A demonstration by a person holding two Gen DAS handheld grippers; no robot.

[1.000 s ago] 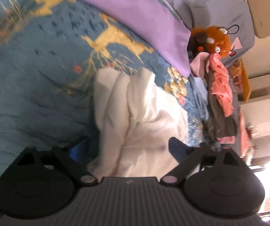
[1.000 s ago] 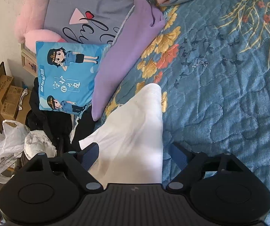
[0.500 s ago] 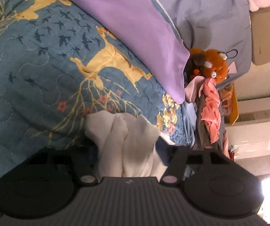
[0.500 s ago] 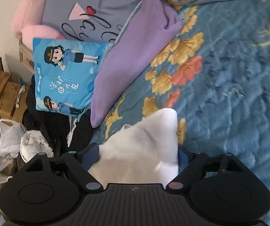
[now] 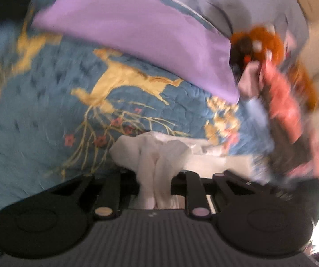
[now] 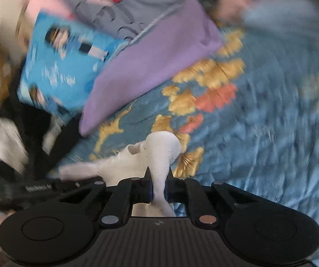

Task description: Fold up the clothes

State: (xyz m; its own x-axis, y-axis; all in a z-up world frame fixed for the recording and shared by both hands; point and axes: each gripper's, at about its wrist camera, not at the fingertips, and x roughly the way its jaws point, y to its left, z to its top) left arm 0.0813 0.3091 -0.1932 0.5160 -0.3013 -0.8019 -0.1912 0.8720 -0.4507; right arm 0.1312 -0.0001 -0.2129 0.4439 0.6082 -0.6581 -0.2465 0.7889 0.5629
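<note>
A white garment [image 5: 159, 153] lies bunched on the blue quilted bedspread [image 5: 37, 115]. My left gripper [image 5: 155, 178] is shut on a gathered fold of it, and the cloth spreads right toward the bed's edge. In the right wrist view my right gripper [image 6: 158, 189] is shut on another fold of the white garment [image 6: 159, 151], which bulges above the jaws and trails left. Both views are motion-blurred.
A purple pillow [image 5: 137, 29] and a grey pillow [image 5: 237, 2] lie at the head of the bed. An orange plush toy [image 5: 261, 44] and hanging clothes [image 5: 281, 102] are beside it. A blue cartoon cushion [image 6: 66, 71] and dark clutter [image 6: 32, 120] sit left of the bed.
Both grippers have closed from open onto folds of the white garment. Less cloth shows ahead of each. Both cameras are now moving, blurring the views.
</note>
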